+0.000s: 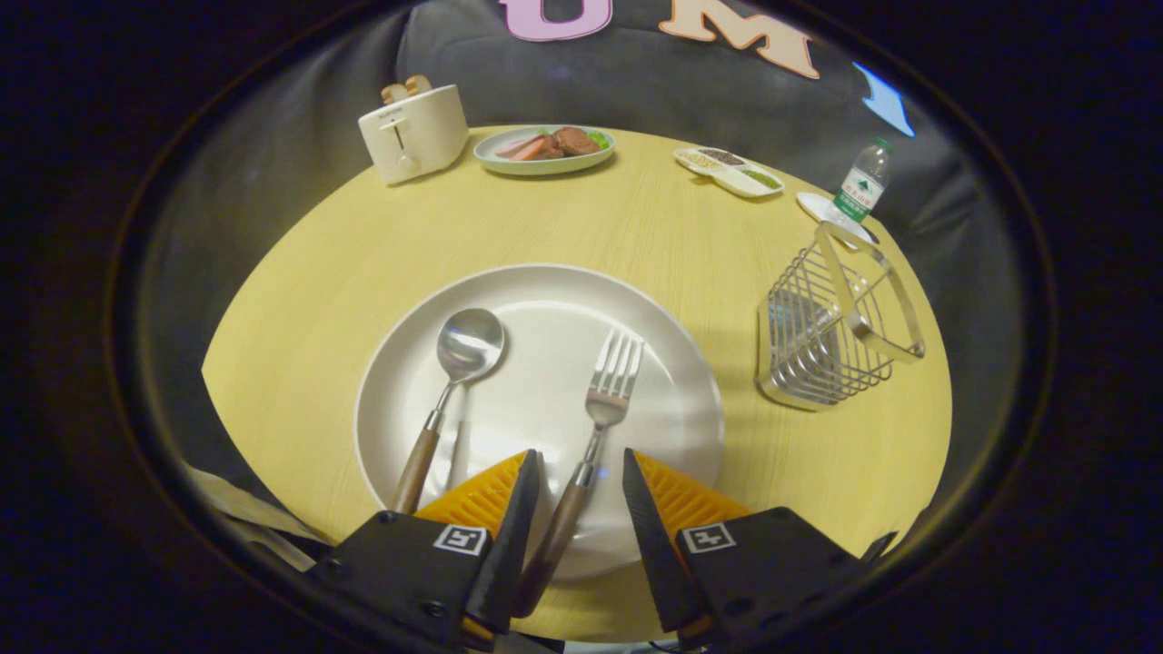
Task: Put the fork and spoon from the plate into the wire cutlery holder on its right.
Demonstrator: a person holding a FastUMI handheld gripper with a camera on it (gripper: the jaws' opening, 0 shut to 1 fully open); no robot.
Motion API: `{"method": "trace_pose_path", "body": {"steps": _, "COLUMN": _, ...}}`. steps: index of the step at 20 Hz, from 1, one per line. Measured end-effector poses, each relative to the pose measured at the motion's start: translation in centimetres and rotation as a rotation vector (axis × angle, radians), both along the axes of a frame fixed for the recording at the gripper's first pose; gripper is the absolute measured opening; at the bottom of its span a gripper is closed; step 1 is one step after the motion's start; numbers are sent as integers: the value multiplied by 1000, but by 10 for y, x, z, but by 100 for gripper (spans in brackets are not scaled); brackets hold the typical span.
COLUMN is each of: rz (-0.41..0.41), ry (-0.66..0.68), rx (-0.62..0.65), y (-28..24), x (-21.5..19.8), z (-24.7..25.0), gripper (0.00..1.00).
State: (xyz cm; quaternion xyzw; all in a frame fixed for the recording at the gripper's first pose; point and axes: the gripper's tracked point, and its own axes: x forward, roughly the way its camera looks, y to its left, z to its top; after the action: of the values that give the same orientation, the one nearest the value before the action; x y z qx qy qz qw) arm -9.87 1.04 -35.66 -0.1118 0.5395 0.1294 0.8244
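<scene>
Brightness: dim booth, warm light pooled on the tabletop [382,263].
Glare: bright highlights on the spoon [465,350] bowl and the wire holder [831,336].
Shadows: soft, falling left of the holder and beside the spoon.
Distortion: strong fisheye bending toward the edges.
Focus: centre sharp; the fingers [518,509], spread apart at the lower centre, slightly soft.

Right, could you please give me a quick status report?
Hand-held gripper open, fork handle between fingers. Spoon beside it on plate. Wire holder empty, path clear.
</scene>
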Motion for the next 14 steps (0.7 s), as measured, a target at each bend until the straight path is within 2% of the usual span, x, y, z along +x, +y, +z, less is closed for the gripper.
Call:
{"method": "trace_pose_path", "body": {"steps": 4, "rz": 9, "ry": 38, "rx": -4, "y": 2, "x": -2, "z": -5, "gripper": 27}}
{"method": "trace_pose_path", "body": {"steps": 5, "rz": 11, "ry": 44, "rx": 0, "y": 3, "x": -1, "z": 2, "gripper": 27}}
{"method": "trace_pose_path", "body": {"steps": 6, "rz": 16, "ry": 60, "rx": 6, "y": 6, "x": -3, "z": -10, "gripper": 24}}
{"method": "trace_pose_path", "body": {"steps": 8, "rz": 14, "ry": 69, "rx": 6, "y": 1, "x": -3, "z": 2, "gripper": 18}}
{"method": "trace_pose_path", "body": {"steps": 11, "rz": 54, "ry": 78, "rx": -7, "y": -4, "x": 1, "z": -1, "gripper": 7}}
{"method": "trace_pose_path", "body": {"steps": 14, "rz": 80, "ry": 75, "rx": -11, "y": -9, "x": 8, "z": 10, "gripper": 7}}
